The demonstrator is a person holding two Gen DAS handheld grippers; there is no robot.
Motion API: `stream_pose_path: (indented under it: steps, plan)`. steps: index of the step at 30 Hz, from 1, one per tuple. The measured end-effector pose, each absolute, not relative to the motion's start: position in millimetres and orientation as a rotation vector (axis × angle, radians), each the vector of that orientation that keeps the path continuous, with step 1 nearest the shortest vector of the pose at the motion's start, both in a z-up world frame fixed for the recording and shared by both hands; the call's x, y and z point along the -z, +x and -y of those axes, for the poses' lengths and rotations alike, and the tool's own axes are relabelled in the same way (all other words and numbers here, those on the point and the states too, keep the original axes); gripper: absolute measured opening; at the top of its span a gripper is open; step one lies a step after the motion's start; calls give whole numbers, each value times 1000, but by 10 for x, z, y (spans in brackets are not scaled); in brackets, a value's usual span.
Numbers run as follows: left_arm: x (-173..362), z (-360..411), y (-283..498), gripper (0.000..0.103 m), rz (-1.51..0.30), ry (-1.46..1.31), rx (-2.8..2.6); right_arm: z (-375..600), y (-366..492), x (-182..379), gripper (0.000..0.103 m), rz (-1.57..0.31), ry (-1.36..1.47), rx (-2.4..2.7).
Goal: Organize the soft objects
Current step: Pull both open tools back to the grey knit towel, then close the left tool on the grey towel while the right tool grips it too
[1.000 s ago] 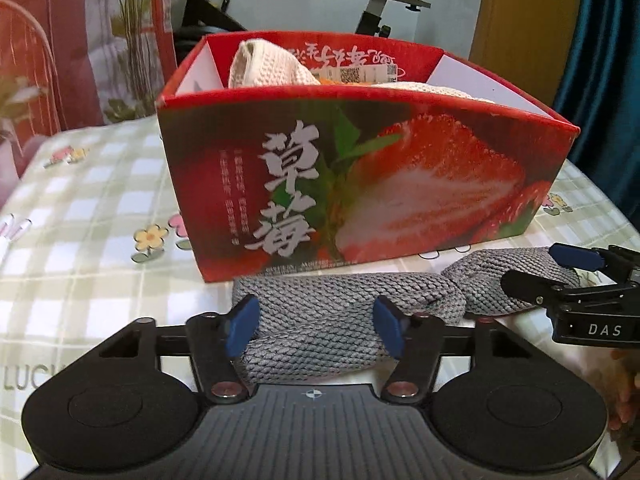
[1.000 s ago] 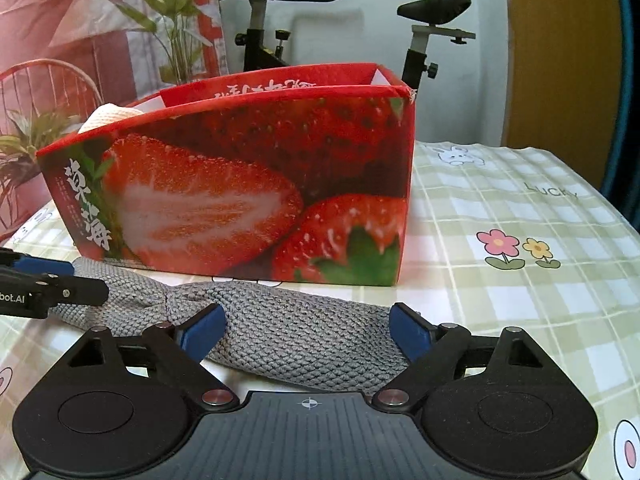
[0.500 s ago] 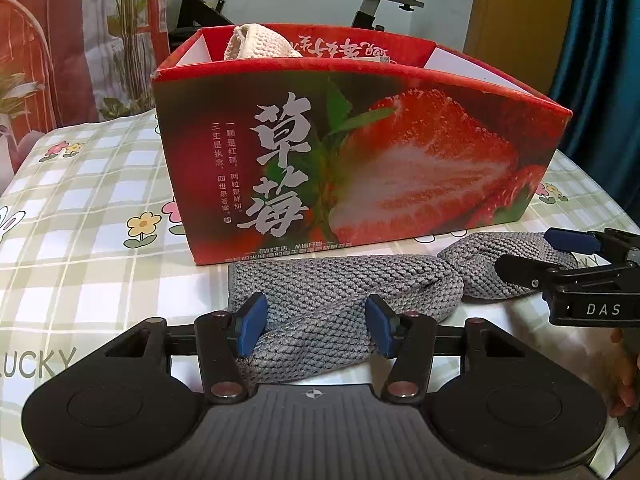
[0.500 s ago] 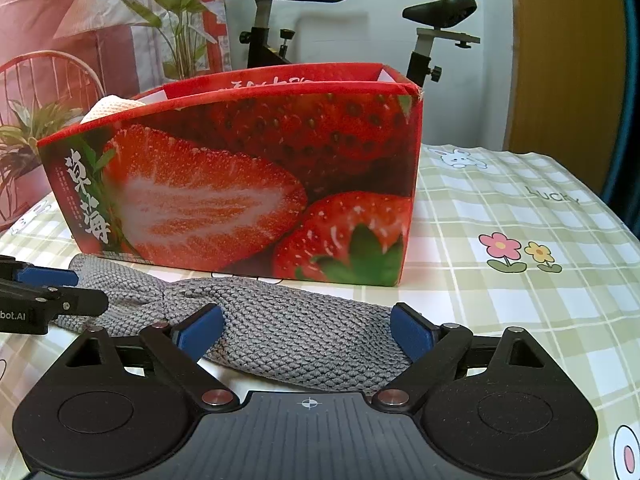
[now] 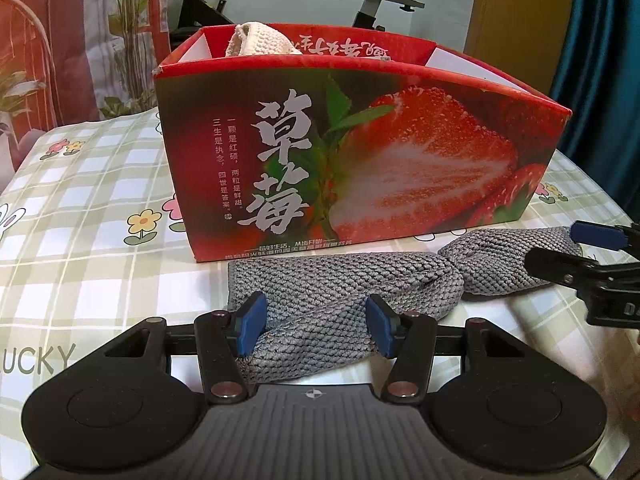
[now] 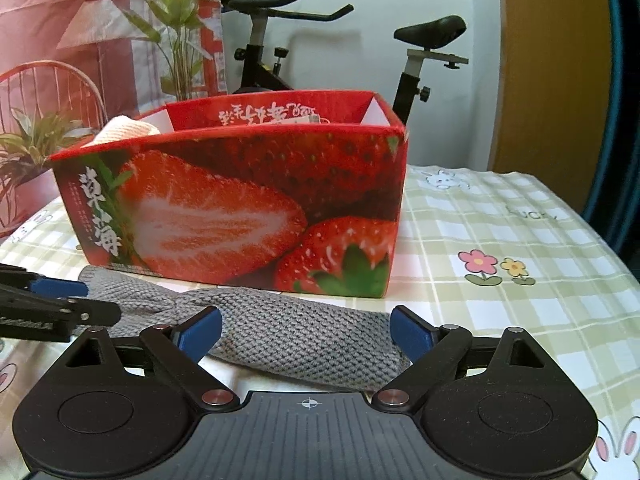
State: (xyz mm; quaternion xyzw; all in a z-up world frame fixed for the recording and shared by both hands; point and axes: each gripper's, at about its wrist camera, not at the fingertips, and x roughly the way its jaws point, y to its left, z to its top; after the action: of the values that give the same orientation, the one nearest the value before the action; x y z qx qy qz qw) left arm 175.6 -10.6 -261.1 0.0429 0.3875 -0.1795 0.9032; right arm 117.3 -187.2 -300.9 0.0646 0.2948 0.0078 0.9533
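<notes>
A grey knitted cloth (image 5: 352,284) lies flat on the checked tablecloth, just in front of a red strawberry box (image 5: 360,160). My left gripper (image 5: 315,329) is shut on its left end, and the knit bunches up between the blue pads. In the right wrist view the same cloth (image 6: 304,332) runs along the box (image 6: 240,208). There my right gripper (image 6: 306,334) stands open and wide, one pad on each side of the cloth's right end. A cream knitted piece (image 5: 260,40) sticks up inside the box. Each view shows the other gripper too: the right gripper (image 5: 552,248) and the left gripper (image 6: 100,302).
The checked tablecloth (image 5: 80,240) stretches to the left of the box and, in the right wrist view, to its right (image 6: 500,320). Behind the table stand an exercise bike (image 6: 280,40), a potted plant (image 6: 36,148) and a red-patterned curtain.
The cloth's left end has gathered more tightly between my left pads, and the box now sits higher in the left wrist view. The right gripper has hardly moved.
</notes>
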Motion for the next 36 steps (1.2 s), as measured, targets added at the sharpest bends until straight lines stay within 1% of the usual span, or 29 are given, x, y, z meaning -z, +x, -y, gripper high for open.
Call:
stream_pose_path:
  steps: [2, 6, 8, 11, 19, 26, 32, 36]
  plan:
    - [2611, 104, 1755, 58, -801, 88, 370, 1878, 1147, 2997, 89, -607, 139, -12]
    - [2611, 95, 1751, 58, -802, 85, 371, 1959, 1222, 3042, 81, -644, 194, -4]
    - [2611, 92, 1747, 58, -801, 85, 371, 1983, 1257, 3065, 81, -652, 221, -10]
    - [2613, 96, 1745, 58, -799, 86, 368, 1984, 1331, 3116, 77, -681, 240, -13]
    - [2614, 102, 1740, 58, -795, 88, 365, 1883, 1293, 3203, 76, -658, 167, -14]
    - [2613, 104, 1738, 58, -795, 87, 365, 1880, 1289, 3205, 75, -654, 164, -14]
    - [2614, 98, 1736, 58, -793, 84, 362, 1893, 1284, 3206, 68, -651, 174, -26]
    - [2615, 99, 1738, 58, -793, 84, 364, 1891, 1276, 3205, 61, -648, 174, -38]
